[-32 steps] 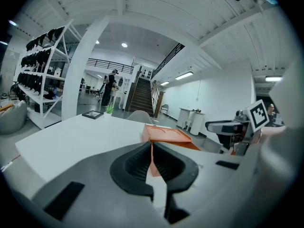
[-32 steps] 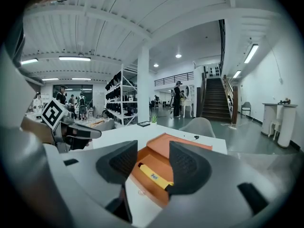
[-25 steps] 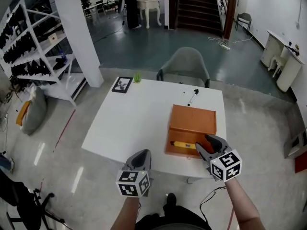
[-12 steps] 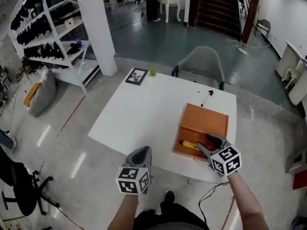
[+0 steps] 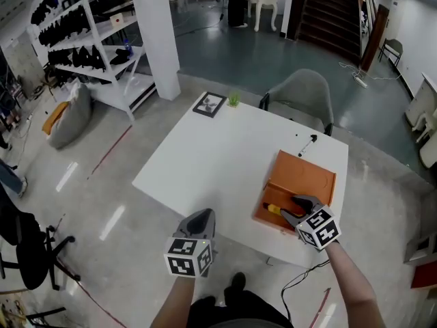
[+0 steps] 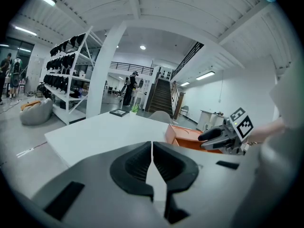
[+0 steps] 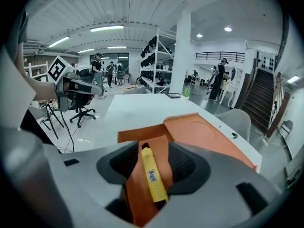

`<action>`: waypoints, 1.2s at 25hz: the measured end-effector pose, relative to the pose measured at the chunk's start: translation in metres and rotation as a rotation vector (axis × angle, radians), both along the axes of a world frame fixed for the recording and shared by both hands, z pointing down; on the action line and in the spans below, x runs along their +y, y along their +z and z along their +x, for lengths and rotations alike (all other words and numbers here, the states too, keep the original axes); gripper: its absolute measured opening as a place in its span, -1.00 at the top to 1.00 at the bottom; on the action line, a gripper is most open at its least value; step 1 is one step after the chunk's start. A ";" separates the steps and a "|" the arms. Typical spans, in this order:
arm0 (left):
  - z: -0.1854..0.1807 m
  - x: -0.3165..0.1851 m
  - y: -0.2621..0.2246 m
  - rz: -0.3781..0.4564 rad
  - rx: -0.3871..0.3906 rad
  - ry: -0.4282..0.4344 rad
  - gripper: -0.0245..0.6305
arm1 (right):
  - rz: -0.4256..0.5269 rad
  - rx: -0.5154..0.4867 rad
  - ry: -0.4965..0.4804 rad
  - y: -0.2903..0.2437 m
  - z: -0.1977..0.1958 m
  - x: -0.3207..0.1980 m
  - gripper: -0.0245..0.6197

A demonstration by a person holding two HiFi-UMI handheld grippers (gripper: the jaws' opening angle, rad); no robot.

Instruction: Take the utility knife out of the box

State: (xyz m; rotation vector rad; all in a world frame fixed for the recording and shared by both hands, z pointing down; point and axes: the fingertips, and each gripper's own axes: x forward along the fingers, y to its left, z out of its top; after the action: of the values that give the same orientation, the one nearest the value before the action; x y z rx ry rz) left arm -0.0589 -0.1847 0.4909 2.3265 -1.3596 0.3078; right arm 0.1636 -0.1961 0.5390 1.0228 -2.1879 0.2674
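An orange box (image 5: 305, 178) lies open on the right side of the white table (image 5: 218, 156). A yellow utility knife (image 5: 273, 209) lies in its lower front tray. My right gripper (image 5: 292, 209) is open and reaches over that tray. In the right gripper view the knife (image 7: 151, 172) lies lengthwise between the spread jaws, on the orange tray (image 7: 164, 148), with a gap on either side. My left gripper (image 5: 199, 220) hangs off the table's near edge. Its jaws are shut on nothing in the left gripper view (image 6: 152, 158), where the box (image 6: 183, 136) shows to the right.
A black pen (image 5: 305, 144) lies on the table beyond the box. A framed picture (image 5: 209, 104) and a small green plant (image 5: 234, 100) stand at the far edge. A grey chair (image 5: 300, 94) is behind the table, with a white column (image 5: 160, 33) and shelving (image 5: 82, 39) at left.
My right gripper has moved a little further in over the front tray, closing on the knife. The head view has shifted, so the table sits further right. The left gripper has held its place.
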 end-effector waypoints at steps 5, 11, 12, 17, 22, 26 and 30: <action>-0.007 0.001 0.003 -0.012 -0.003 -0.023 0.87 | -0.051 0.084 -0.086 0.022 -0.004 0.000 0.32; -0.016 0.002 0.008 -0.024 -0.008 -0.045 0.87 | -0.110 0.176 -0.166 0.048 -0.008 0.004 0.34; -0.017 0.003 0.009 -0.026 -0.009 -0.048 0.87 | -0.117 0.184 -0.175 0.051 -0.009 0.005 0.35; -0.020 0.007 0.011 -0.034 -0.011 -0.059 0.87 | -0.140 0.208 -0.205 0.059 -0.011 0.005 0.38; -0.024 0.010 0.013 -0.040 -0.011 -0.069 0.87 | -0.156 0.242 -0.243 0.069 -0.015 0.005 0.38; -0.028 0.013 0.017 -0.046 -0.010 -0.081 0.87 | -0.179 0.272 -0.252 0.079 -0.013 0.002 0.40; -0.030 0.016 0.021 -0.053 -0.011 -0.090 0.87 | -0.207 0.285 -0.258 0.085 -0.012 0.003 0.41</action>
State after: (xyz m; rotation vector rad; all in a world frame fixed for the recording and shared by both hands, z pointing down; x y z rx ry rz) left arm -0.0890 -0.1686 0.5116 2.2165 -1.4386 0.3255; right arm 0.1511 -0.1935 0.6245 0.6153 -1.9585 0.2089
